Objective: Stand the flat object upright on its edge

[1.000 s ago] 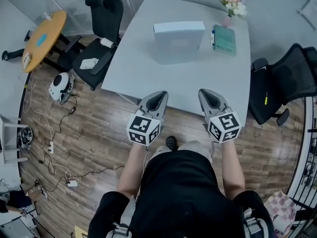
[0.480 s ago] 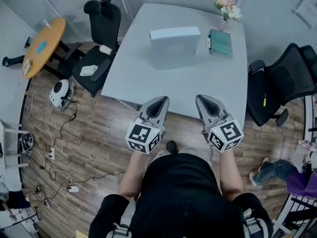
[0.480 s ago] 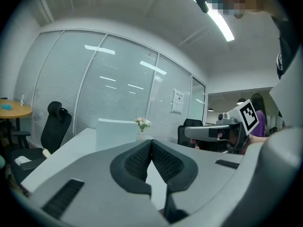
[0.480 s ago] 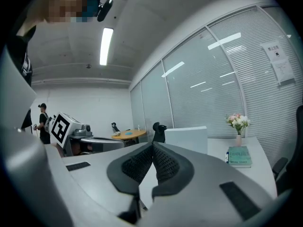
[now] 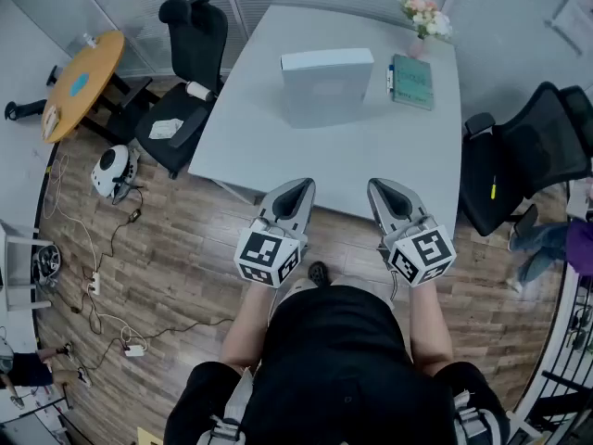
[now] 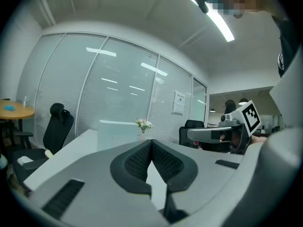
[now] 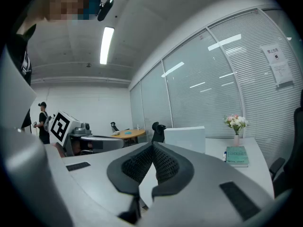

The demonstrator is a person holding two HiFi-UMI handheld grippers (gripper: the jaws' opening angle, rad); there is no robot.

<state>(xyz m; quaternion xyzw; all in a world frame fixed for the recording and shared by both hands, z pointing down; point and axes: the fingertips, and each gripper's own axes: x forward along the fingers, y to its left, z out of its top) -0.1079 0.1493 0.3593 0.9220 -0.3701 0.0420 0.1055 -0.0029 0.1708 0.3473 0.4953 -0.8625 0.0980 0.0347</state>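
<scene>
A white flat box (image 5: pixel 326 74) stands upright on its edge at the far middle of the grey table (image 5: pixel 352 156). To its right a green book (image 5: pixel 413 69) lies flat, with a vase of flowers (image 5: pixel 422 12) behind it. My left gripper (image 5: pixel 298 186) and right gripper (image 5: pixel 381 185) hover side by side at the table's near edge, far from the box, both shut and holding nothing. The left gripper view shows its jaws (image 6: pixel 151 141) meeting, with the box (image 6: pixel 118 134) beyond. In the right gripper view the jaws (image 7: pixel 153 145) meet too, with the box (image 7: pixel 184 138) and book (image 7: pixel 236 155) ahead.
Black office chairs stand left of the table (image 5: pixel 190 54) and to its right (image 5: pixel 523 156). A round wooden table (image 5: pixel 82 77) is at the far left, with cables (image 5: pixel 102 286) on the wooden floor. A person (image 5: pixel 556 239) passes at the right edge.
Both grippers stay shut and have barely shifted. A person on the floor at the right has come into view and moved along the right edge.
</scene>
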